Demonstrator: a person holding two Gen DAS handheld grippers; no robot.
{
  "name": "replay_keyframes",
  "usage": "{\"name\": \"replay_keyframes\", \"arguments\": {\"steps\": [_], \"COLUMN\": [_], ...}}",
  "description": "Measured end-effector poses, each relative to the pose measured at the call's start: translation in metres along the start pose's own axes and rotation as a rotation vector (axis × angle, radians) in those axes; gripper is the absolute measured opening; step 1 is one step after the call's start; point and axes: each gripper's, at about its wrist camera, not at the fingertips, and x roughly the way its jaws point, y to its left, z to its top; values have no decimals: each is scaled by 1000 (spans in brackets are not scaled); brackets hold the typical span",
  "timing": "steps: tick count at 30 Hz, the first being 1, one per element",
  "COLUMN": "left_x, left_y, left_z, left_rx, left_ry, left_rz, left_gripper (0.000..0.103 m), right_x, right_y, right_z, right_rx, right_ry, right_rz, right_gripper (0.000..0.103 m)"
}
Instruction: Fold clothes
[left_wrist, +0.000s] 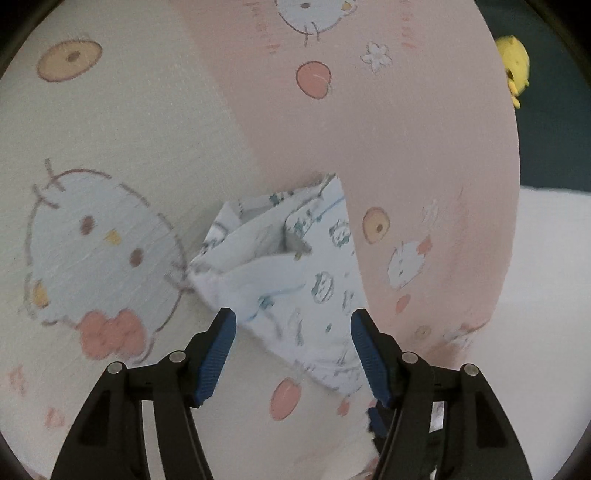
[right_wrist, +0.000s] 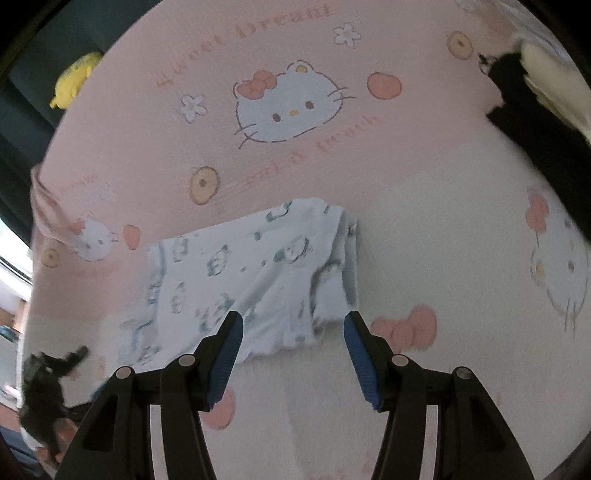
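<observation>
Just ahead of both claws, a small white garment (right_wrist: 255, 273) with a blue-green print lies on the pink and cream cartoon bedsheet (right_wrist: 424, 229). It looks thin, light and limp, so it should slide and bunch easily and sag from any single hold. By my judgement, edges and corners are the best places to pinch, one per claw. Seen from the left claw (left_wrist: 293, 328), it shows layered flaps and looks partly folded. Seen from the right claw (right_wrist: 293, 328), its far right edge is doubled over. Both claws are spread wide and hold nothing.

Motion blur softens the print, and I cannot tell what kind of garment it is. A yellow toy (left_wrist: 515, 68) beyond the sheet and a dark shape (right_wrist: 535, 140) far right are cut off.
</observation>
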Motion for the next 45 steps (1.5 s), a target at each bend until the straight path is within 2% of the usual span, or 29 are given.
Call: {"name": "replay_keyframes", "arguments": {"steps": [6,10,17,20,22,24,28,31,33,34,35,37,39,45], "left_x": [4,11,32,36,34,33,39,39,39,39,38,38,39,44], "left_y": [20,34,34,40,46,43,27,25,25,25,25,25,21,5], "left_z": [-14,-16,-4,-4,-9,-13,-19,-17,-13,-10,-8,-5,-5,-11], "left_rx": [-35,-89,-66,-63,-65,-25,88,78,60,53,48,57,96,253], "left_ry": [-15,-26,-56,-104,-149,-170,-181,-178,-162,-151,-142,-135,-138,-135], "left_rz": [16,20,53,-35,-80,-71,4,24,24,23,23,37,64,162], "left_gripper": [62,62,62,69,69,69,72,72,72,72,72,67,63,63], "right_x": [-16,-14,0,5,9,9,5,1,5,8,13,20,28,39], "right_y": [-16,-25,-34,-38,-39,-35,-23,-9,0,5,7,9,9,1], "right_z": [-19,-21,-20,-19,-18,-17,-16,-20,-23,-25,-28,-31,-33,-28], "right_rx": [101,128,168,185,188,135,-10,-166,-261,-305,-331,-355,-363,-342], "right_ry": [20,31,60,73,79,72,35,-33,-42,-38,-30,-14,1,9], "right_rz": [117,109,148,165,171,141,70,23,-6,-21,-29,-36,-37,-43], "right_gripper": [56,56,56,56,56,56,56,56,56,52,38,27,27,27]}}
